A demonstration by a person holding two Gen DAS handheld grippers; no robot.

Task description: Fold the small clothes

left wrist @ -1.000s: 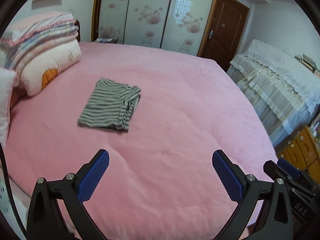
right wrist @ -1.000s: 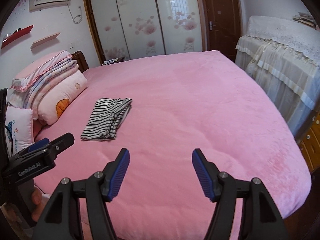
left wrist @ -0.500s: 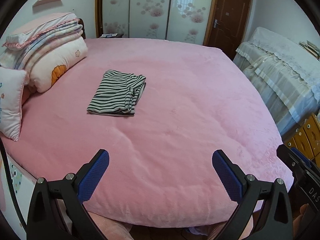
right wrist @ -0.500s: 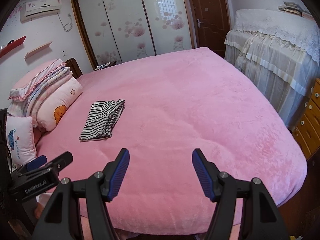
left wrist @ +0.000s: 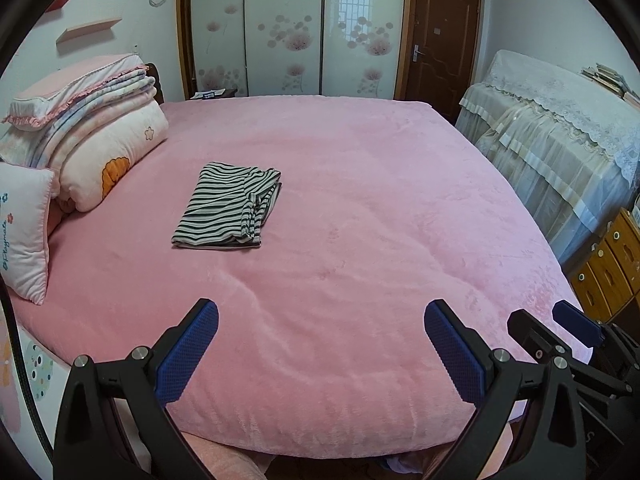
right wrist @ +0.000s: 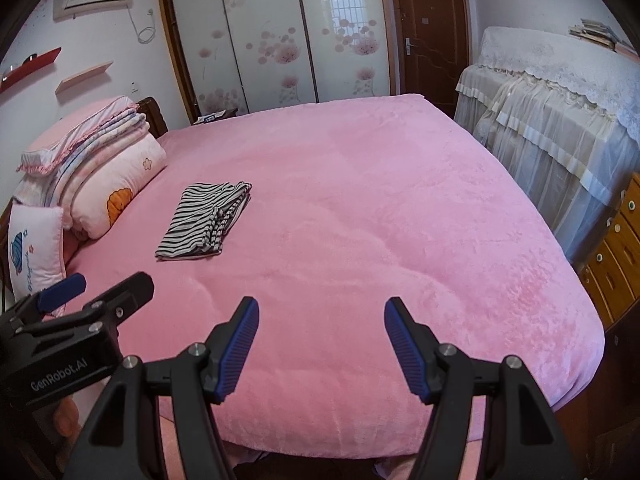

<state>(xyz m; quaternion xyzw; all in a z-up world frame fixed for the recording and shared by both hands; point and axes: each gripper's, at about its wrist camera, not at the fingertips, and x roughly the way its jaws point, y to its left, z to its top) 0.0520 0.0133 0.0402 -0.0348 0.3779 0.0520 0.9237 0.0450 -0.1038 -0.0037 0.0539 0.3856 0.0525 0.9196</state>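
A black-and-white striped garment (left wrist: 230, 208) (right wrist: 206, 220) lies folded flat on the pink bed (left wrist: 360, 200) (right wrist: 360, 220), left of its middle. My left gripper (left wrist: 320, 332) hangs over the near edge of the bed, open, with nothing between its blue pads. My right gripper (right wrist: 322, 332) is also open and empty, over the same near edge. Both are well short of the garment. In the right wrist view the left gripper (right wrist: 76, 312) shows at the lower left; in the left wrist view the right gripper (left wrist: 560, 332) shows at the lower right.
Folded quilts and pillows (left wrist: 80, 136) are stacked at the head of the bed on the left. A lace-covered piece of furniture (left wrist: 560, 136) and wooden drawers (left wrist: 612, 264) stand along the right. Wardrobe doors (left wrist: 280, 28) and a brown door (left wrist: 440, 40) lie beyond.
Both grippers have drawn back from the bed; the garment looks farther off and the bed's near edge has come into view. Their jaws stayed open.
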